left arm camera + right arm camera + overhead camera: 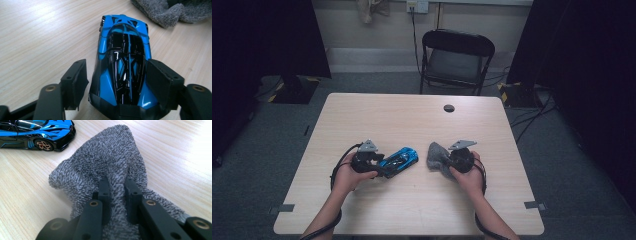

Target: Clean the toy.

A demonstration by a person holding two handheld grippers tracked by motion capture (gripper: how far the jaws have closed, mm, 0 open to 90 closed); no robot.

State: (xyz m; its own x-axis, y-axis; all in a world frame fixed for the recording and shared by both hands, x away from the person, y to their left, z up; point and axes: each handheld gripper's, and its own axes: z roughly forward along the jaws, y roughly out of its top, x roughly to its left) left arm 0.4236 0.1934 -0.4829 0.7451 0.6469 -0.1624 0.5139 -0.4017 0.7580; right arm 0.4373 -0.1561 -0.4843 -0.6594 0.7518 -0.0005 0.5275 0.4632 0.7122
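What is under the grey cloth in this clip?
Around the grey cloth only the bare wooden table shows. The right gripper pinches a fold of it, and the bunched fabric hides whatever lies beneath. The blue toy car sits beside it, not under it.

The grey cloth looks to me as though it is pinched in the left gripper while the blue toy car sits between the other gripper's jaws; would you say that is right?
Not quite: the grey cloth is pinched in the right gripper, as the right gripper view shows. The blue toy car does sit between the other gripper's jaws, those of the left gripper.
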